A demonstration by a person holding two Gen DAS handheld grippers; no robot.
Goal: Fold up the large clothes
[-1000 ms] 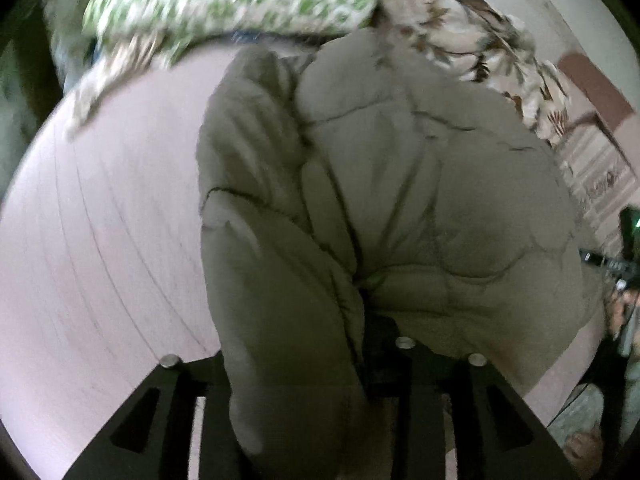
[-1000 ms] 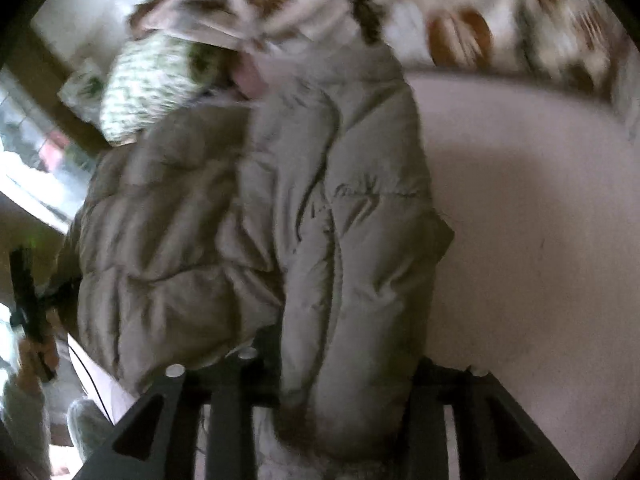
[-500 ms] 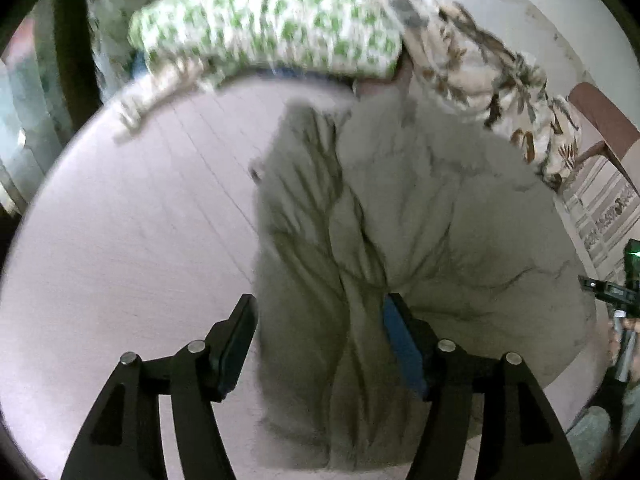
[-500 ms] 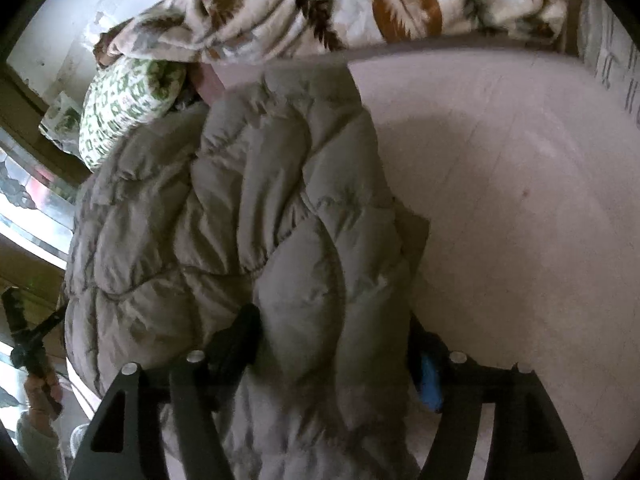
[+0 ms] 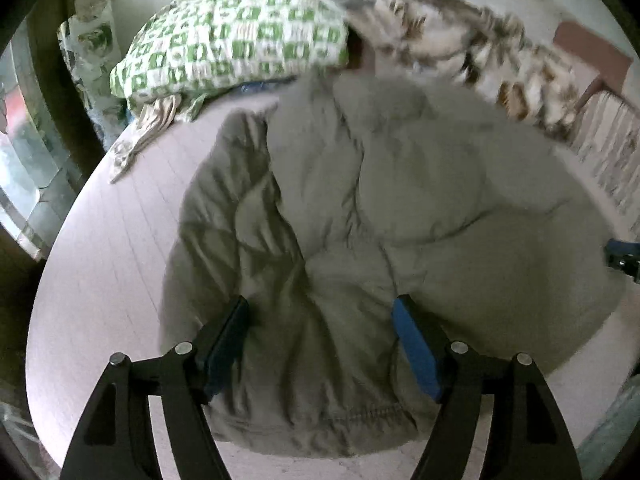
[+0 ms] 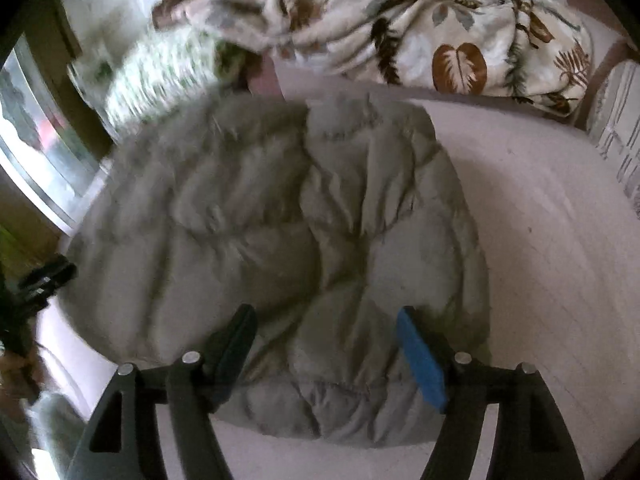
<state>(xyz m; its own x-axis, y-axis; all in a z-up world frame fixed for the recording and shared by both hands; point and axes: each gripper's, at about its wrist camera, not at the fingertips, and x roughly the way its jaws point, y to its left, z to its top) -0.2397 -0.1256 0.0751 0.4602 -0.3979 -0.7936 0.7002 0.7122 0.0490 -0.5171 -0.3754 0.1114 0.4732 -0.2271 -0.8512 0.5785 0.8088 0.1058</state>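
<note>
- we see the left gripper (image 5: 322, 328) and right gripper (image 6: 326, 334) with jaws opening, pads clear of the jacket below.
- the grey puffer jacket (image 5: 380, 208) lies folded on the pale bed surface (image 5: 120, 240).
- beyond it sit a green-patterned pillow (image 5: 240, 44) and a leaf-print blanket (image 6: 440, 28).

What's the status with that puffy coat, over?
Left gripper and right gripper opening, nothing pinched. Grey padded jacket lies bunched on the bed. Green pillow and leaf-print blanket beyond, clear.
</note>
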